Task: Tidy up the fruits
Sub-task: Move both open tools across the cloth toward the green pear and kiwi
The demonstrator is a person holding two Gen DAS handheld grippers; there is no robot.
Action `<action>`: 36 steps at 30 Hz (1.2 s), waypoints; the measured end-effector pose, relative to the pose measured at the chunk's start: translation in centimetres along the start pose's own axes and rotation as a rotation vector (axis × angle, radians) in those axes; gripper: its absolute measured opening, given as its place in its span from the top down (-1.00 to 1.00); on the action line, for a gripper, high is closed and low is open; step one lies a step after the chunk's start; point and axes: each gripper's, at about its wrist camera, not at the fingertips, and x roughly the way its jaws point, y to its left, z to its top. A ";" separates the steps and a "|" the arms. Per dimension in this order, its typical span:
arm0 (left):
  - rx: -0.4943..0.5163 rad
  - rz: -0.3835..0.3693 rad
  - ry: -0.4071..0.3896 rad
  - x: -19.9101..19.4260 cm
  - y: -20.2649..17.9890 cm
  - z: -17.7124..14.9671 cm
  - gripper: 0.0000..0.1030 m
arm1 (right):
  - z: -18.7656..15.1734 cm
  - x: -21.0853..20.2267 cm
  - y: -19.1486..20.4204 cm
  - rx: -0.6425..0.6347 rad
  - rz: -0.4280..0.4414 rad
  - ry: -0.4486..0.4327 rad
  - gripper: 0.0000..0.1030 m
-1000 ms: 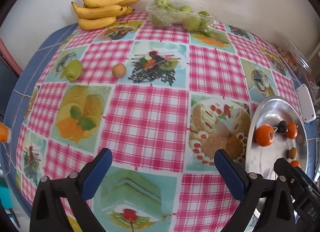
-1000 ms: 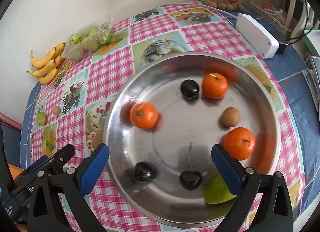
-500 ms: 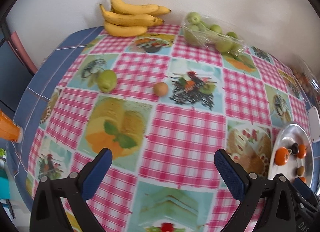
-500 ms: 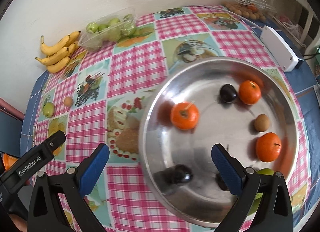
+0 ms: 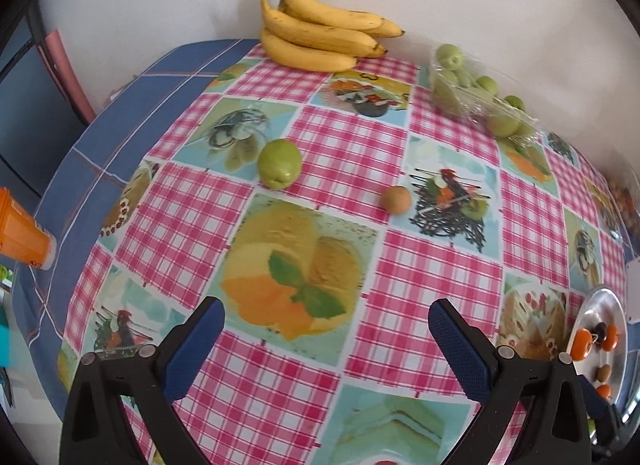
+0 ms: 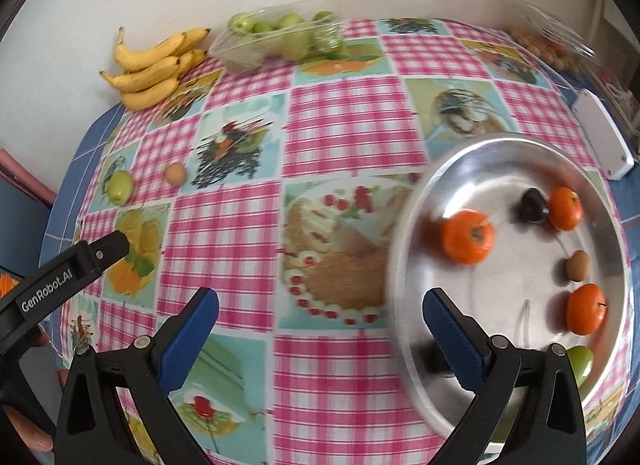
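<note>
Both empty, spread tools [image 5: 326,339] [image 6: 320,329] swung left; tray [image 6: 516,429] holds three oranges [image 6: 468,237], perhaps more

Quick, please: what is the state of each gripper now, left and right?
Left gripper: open, holding nothing.
Right gripper: open, holding nothing.

Your left gripper [image 5: 326,335] hangs over the table with its jaws spread wide and nothing between the blue pads [image 5: 196,345]. Your right gripper [image 6: 320,329] is just as wide apart and empty, tilted down at the near side. From the right wrist view, the left gripper's black body reaches in from the near left, with your fingers [image 6: 24,429] wrapped beneath it.
</note>
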 end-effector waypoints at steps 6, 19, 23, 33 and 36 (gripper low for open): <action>-0.050 -0.009 0.018 0.6 2.2 0.4 -1.00 | -0.1 1.5 2.7 -0.050 0.013 0.028 -0.98; -0.103 -0.044 0.057 2.6 5.4 1.3 -1.00 | 0.3 4.2 6.0 -0.088 0.038 0.078 -0.98; -0.095 -0.061 0.057 3.1 5.6 1.6 -1.00 | 0.3 4.5 6.6 -0.102 0.039 0.068 -0.98; -0.080 -0.091 0.039 3.4 5.3 3.2 -1.00 | 1.9 4.9 7.2 -0.072 0.084 0.045 -0.98; -0.076 -0.107 0.031 3.4 5.1 3.8 -1.00 | 2.0 5.4 7.0 -0.057 0.093 0.070 -0.98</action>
